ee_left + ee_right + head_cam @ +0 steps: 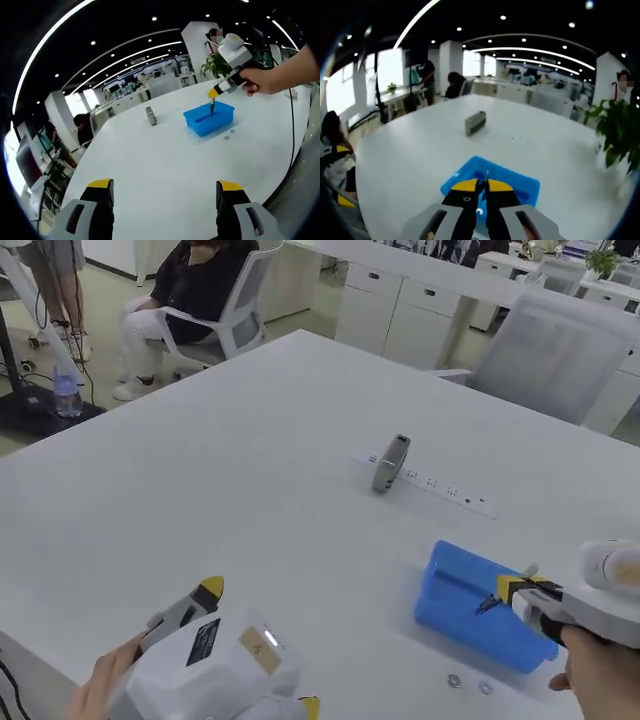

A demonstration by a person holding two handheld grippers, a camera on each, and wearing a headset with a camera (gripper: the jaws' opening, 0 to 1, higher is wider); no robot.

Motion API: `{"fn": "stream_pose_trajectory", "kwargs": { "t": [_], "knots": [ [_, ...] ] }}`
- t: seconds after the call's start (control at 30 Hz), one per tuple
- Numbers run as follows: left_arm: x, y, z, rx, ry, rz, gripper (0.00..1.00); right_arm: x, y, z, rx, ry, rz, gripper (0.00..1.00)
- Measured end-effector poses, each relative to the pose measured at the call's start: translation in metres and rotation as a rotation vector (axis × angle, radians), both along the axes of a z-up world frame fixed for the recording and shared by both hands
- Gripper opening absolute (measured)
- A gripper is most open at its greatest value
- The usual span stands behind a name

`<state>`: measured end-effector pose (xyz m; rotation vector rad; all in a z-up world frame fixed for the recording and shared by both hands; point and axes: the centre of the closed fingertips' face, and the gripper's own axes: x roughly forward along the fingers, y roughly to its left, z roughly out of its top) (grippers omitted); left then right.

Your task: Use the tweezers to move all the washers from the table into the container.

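Head view first: the right tongs (515, 592) hang over the blue container (465, 628), pinched narrow on the tweezers (489, 604), whose dark tips point down into the container's hollow. Two washers (454, 680) lie on the white table (250, 490) just beside the container's near wall, on the near side of the right tongs, close together but not touching. At the near edge the left tongs (260, 647) sit low over bare table, well apart from the right tongs and the container, standing wide with nothing between them.

Left gripper view now: the left tongs (165, 185) are spread wide, yellow tips far apart, plain table between. Far ahead of them and off to the right, the right tongs (216, 91), gripped by a hand (260, 80), hold the tweezers (212, 105) straight down into the container (222, 116). The washers (226, 137) lie on the table on this side of the container, between it and the left tongs. A grey object (150, 115) stands farther ahead, left of the container.

Right gripper view: the right tongs (482, 186) are nearly closed around the tweezers (485, 178), with the container (520, 187) directly beneath and ahead. Whether the tweezers carry a washer, I cannot tell. The grey object (475, 122) lies well beyond these tongs, and a green plant (617, 130) is off to their right.
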<state>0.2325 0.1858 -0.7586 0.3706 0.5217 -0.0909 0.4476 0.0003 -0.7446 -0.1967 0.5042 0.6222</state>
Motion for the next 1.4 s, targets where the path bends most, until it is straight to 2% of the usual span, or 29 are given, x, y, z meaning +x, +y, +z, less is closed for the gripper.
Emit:
{"fn": "stream_pose_trajectory", "kwargs": {
  "t": [0.17, 0.27, 0.53, 0.8, 0.97, 1.2, 1.4],
  "knots": [
    [0.000, -0.001, 0.000, -0.003, -0.002, -0.004, 0.86, -0.009, 0.005, 0.018, 0.020, -0.038, 0.025, 0.02],
    [0.000, -0.001, 0.000, -0.003, -0.001, -0.005, 0.86, -0.019, 0.006, 0.025, 0.037, -0.036, 0.037, 0.02],
    [0.000, 0.001, 0.001, 0.000, -0.006, 0.001, 0.86, -0.042, 0.004, 0.028, 0.038, -0.031, 0.061, 0.01],
    [0.000, -0.002, -0.002, 0.001, 0.007, -0.011, 0.86, -0.059, 0.000, 0.010, 0.021, 0.012, 0.066, 0.02],
    [0.000, -0.002, -0.003, 0.010, 0.013, -0.013, 0.86, -0.063, 0.000, -0.005, 0.012, 0.046, 0.060, 0.02],
    [-0.001, -0.001, -0.005, 0.016, 0.022, -0.009, 0.86, -0.069, 0.000, -0.035, -0.028, 0.099, 0.065, 0.02],
    [-0.001, 0.000, -0.006, 0.020, 0.028, -0.006, 0.86, -0.070, -0.002, -0.047, -0.051, 0.108, 0.061, 0.02]
  ]
}}
